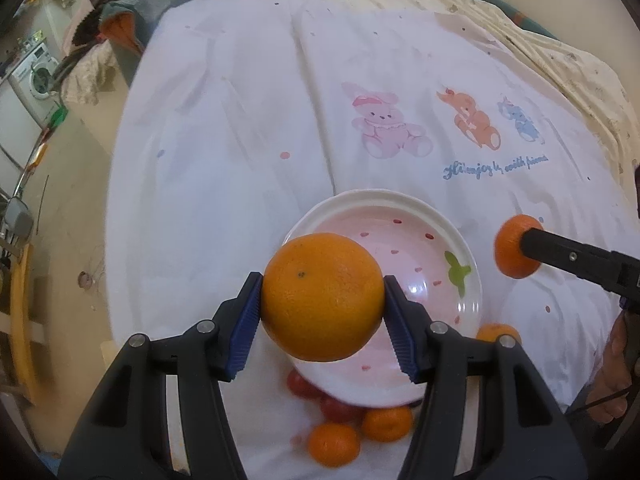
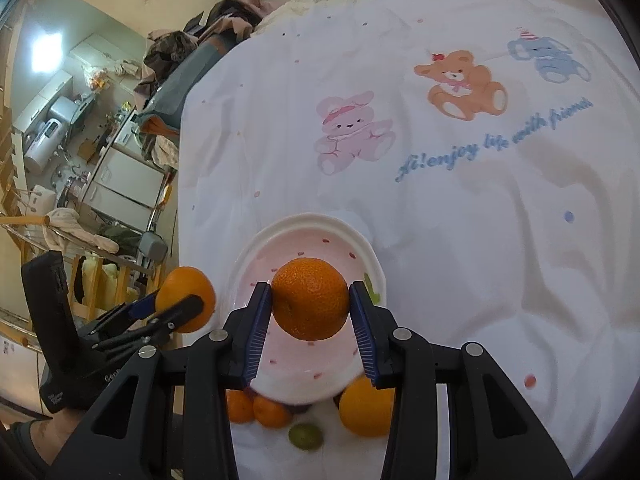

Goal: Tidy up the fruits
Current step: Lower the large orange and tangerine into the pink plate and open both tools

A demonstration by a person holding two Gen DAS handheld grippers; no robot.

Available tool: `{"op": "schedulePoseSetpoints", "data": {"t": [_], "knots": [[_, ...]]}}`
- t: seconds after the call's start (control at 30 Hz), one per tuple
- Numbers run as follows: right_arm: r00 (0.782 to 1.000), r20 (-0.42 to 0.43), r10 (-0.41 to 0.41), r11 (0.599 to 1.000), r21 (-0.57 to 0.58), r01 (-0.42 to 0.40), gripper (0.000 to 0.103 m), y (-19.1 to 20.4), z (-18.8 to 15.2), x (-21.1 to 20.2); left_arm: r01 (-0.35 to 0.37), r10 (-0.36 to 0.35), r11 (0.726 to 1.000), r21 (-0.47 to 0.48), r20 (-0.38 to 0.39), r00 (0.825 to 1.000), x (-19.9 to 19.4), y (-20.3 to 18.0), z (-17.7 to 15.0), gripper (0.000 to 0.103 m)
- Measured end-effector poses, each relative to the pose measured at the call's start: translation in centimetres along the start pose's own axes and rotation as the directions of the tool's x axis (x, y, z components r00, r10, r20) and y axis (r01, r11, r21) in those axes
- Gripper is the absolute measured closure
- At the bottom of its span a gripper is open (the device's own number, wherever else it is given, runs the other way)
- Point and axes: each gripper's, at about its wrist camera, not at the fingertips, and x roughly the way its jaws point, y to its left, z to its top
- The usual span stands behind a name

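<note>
**Two fruits held above an empty bowl**

Left gripper [image 1: 322, 312]: fingers clamped on the orange [image 1: 323, 297], held clear over the near rim of the bowl [image 1: 384, 200]. Right gripper [image 2: 310, 316]: fingers clamped on the mandarin [image 2: 310, 304], likewise aloft above the bowl.

Recommended handling: bring each fruit low over the bowl's middle before parting the fingers, one at a time. The bowl sits on a soft bed sheet [image 1: 240, 120] (it may tip if loaded at the rim), and a round fruit dropped from height could roll out.

Containers: one bowl, pink inside with red spots, nothing in it yet. Loose fruit lies on the sheet just beside its near edge: small oranges [image 1: 334, 444], red fruit [image 1: 340, 408], a lime [image 2: 306, 436].
</note>
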Motion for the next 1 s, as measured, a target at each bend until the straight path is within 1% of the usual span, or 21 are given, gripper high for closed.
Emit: {"op": "schedulePoseSetpoints", "data": {"t": [0.13, 0.23, 0.37, 0.47, 0.7, 0.9, 1.0], "knots": [[0.999, -0.029, -0.014, 1.0, -0.005, 0.013, 0.061, -0.2, 1.3, 2.4, 0.016, -0.016, 1.0, 0.019, -0.023, 1.0, 2.3, -0.2, 0.3, 0.049], [0.998, -0.06, -0.025, 1.0, -0.017, 0.024, 0.061, -0.2, 2.0, 4.2, 0.015, -0.014, 0.999, 0.029, -0.04, 0.999, 3.7, -0.3, 0.5, 0.048], [0.995, -0.087, -0.039, 0.999, -0.032, 0.037, 0.061, -0.4, 2.5, 5.9, 0.023, -0.021, 1.0, 0.021, -0.061, 0.998, 5.3, -0.2, 0.8, 0.048], [0.994, -0.096, -0.053, 0.998, -0.026, 0.05, 0.061, -0.8, 2.9, 6.8, 0.018, -0.016, 0.999, 0.033, -0.068, 0.998, 6.2, -0.4, 1.0, 0.048], [0.988, -0.124, -0.093, 0.996, -0.007, 0.093, 0.061, -2.0, 3.2, 8.0, 0.026, -0.021, 0.997, 0.072, -0.066, 0.998, 7.1, -1.0, 1.2, 0.048], [0.99, -0.115, -0.085, 0.996, 0.007, 0.087, 0.059, -2.2, 3.3, 8.0, 0.021, -0.014, 0.996, 0.086, -0.074, 0.997, 7.5, -1.4, 1.3, 0.047], [0.991, -0.103, -0.083, 0.996, 0.017, 0.085, 0.059, -2.4, 3.5, 7.9, 0.04, -0.034, 0.996, 0.074, -0.083, 0.996, 7.6, -1.4, 1.3, 0.046]]}}
